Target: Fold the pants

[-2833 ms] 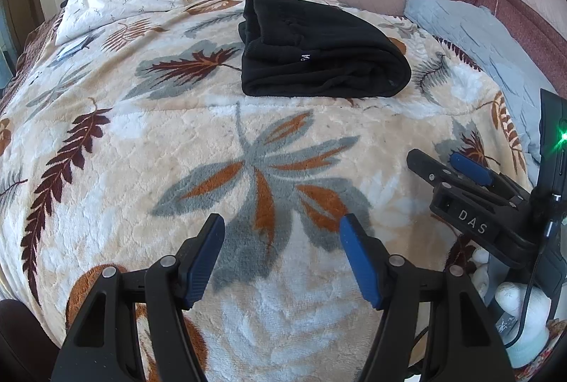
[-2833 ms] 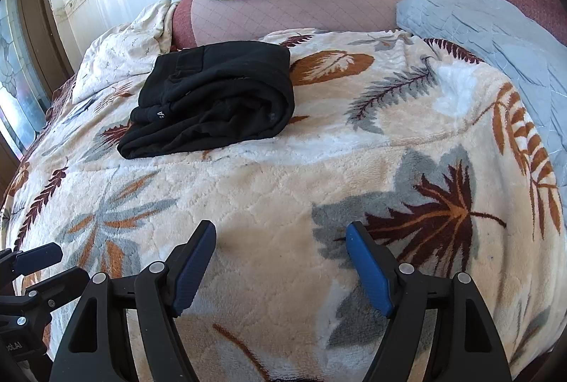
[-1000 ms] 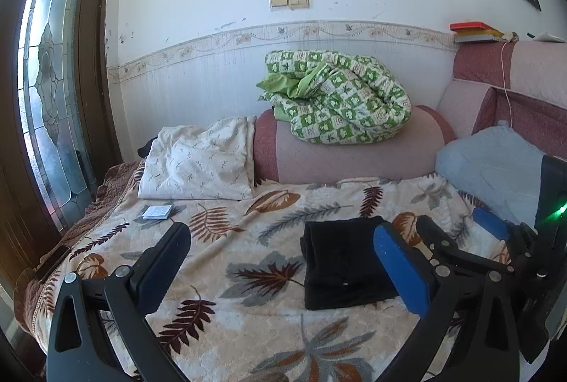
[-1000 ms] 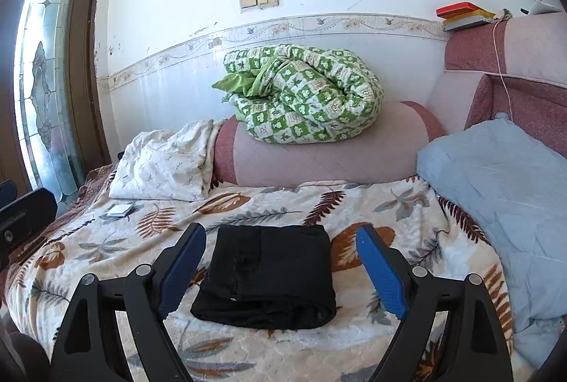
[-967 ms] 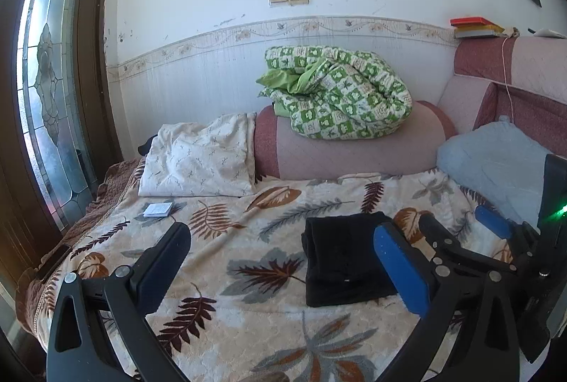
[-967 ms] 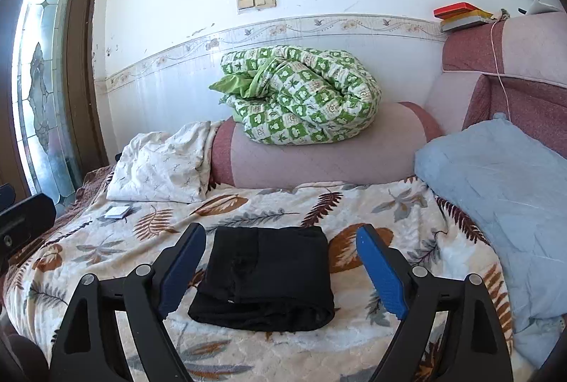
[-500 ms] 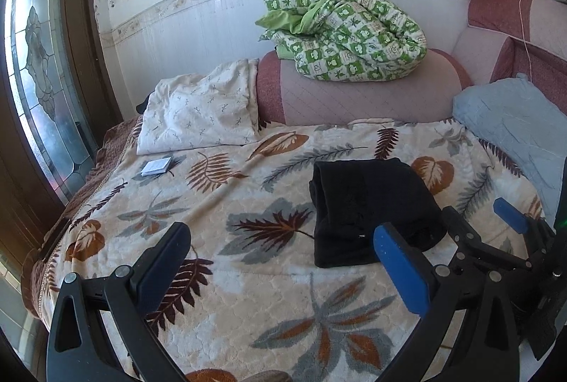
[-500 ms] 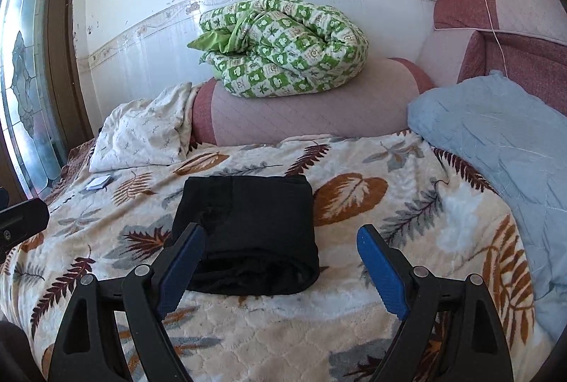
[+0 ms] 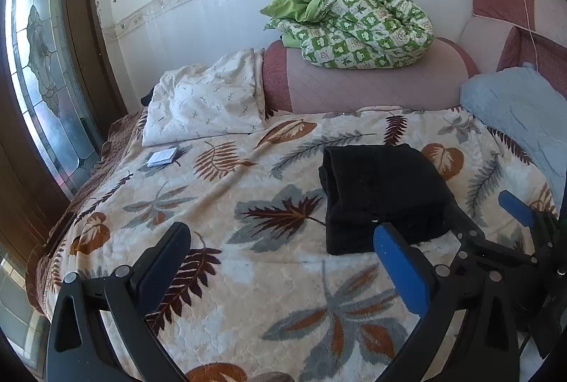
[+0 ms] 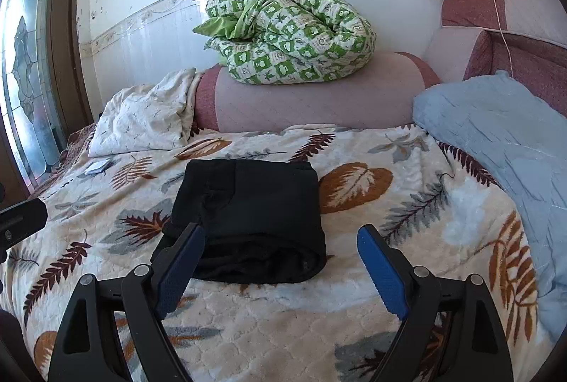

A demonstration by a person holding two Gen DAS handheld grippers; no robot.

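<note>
- Leaf-print blanket (image 9: 219, 190) covers the bed, with a white wall and a patterned tile strip behind it.
- Pants (image 10: 251, 222), black, lie folded in a compact bundle on the middle of the blanket, untouched by either tool.
- Left tongs (image 9: 283, 261) are spread wide and hold nothing; the pants sit beyond their right blue pad.
- Right tongs (image 10: 280, 261) are also spread wide and empty, hanging above the blanket with the near edge of the pants between and just past the pads.
- Compared with half a second ago, both cameras have tipped a little further down: less wall shows, and the pants sit larger and lower in each view.
- Against the frames from nearly three seconds ago, both tongs now sit higher and further back, so the whole bed shows instead of a close patch of blanket.
- The pants keep the same folded shape and the same spot on the blanket throughout.
- Green quilt (image 10: 287, 38) is bunched on top of the pink bolster (image 10: 319, 98) at the head of the bed.
- White pillow (image 9: 205, 102) lies left of the bolster; a blue pillow (image 10: 496, 130) lies at the right.
- No containers show.
</note>
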